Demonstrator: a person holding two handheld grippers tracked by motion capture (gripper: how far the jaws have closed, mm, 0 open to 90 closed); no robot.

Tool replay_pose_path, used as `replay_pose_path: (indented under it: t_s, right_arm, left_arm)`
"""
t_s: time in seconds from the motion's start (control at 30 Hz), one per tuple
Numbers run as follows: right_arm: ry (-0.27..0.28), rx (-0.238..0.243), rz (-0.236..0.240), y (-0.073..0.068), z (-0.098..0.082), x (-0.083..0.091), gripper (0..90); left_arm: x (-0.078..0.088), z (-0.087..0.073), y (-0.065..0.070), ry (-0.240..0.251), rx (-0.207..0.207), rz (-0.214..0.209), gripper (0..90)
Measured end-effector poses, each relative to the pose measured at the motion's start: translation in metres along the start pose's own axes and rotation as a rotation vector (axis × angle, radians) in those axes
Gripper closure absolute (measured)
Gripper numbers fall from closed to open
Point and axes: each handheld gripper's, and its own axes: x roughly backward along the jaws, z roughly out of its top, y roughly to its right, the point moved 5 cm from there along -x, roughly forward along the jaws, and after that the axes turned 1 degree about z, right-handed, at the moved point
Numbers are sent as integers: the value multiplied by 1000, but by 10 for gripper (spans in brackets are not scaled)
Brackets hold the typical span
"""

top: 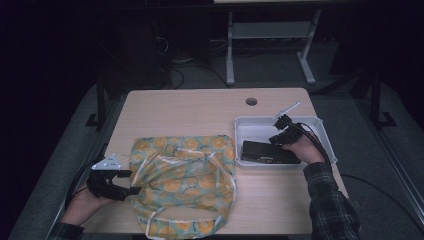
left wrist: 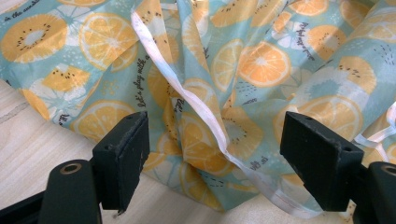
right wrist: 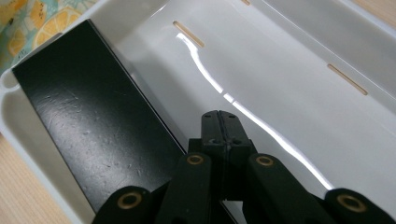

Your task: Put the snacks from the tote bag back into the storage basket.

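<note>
A teal cloth bag (top: 182, 172) printed with orange slices lies crumpled on the wooden table (top: 195, 107), its white drawstrings trailing. My left gripper (top: 131, 182) rests at the bag's left edge, open; in the left gripper view the bag's fabric (left wrist: 219, 79) and a white string (left wrist: 205, 112) lie between and beyond the wide-apart jaws. At the right, a white tray (top: 250, 125) holds a flat black box (top: 267, 152). My right gripper (top: 274, 139) hovers over the tray, shut with nothing between its pads. The right gripper view shows the closed gripper (right wrist: 220, 128) beside the black box (right wrist: 88, 112), above the bare tray floor (right wrist: 289, 84).
A round cable hole (top: 251, 101) sits near the table's far edge. Beyond the table stand a dark floor and white desk legs (top: 230, 55). Bare tabletop stretches between the bag and the far edge.
</note>
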Motion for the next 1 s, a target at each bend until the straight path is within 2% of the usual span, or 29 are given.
replay_pose_path:
  t_s: [0.17,0.43,0.53,0.83,1.0]
  right_arm:
    - [-3,11,-11,-2,-2,4,896]
    - [1,15,-2,-4,-7,9,896]
    - [-3,8,-1,-3,-10,10,896]
    - [-11,2,0,-3,-15,14,896]
    - [7,2,-19,-3,-14,19,895]
  left_arm:
    - [1,0,-1,-7,-8,0,236]
    - [0,0,0,1,1,-1,236]
    - [0,0,0,-6,-12,0,236]
    - [0,0,-1,-5,-11,-1,236]
    - [0,0,0,-5,-12,-2,236]
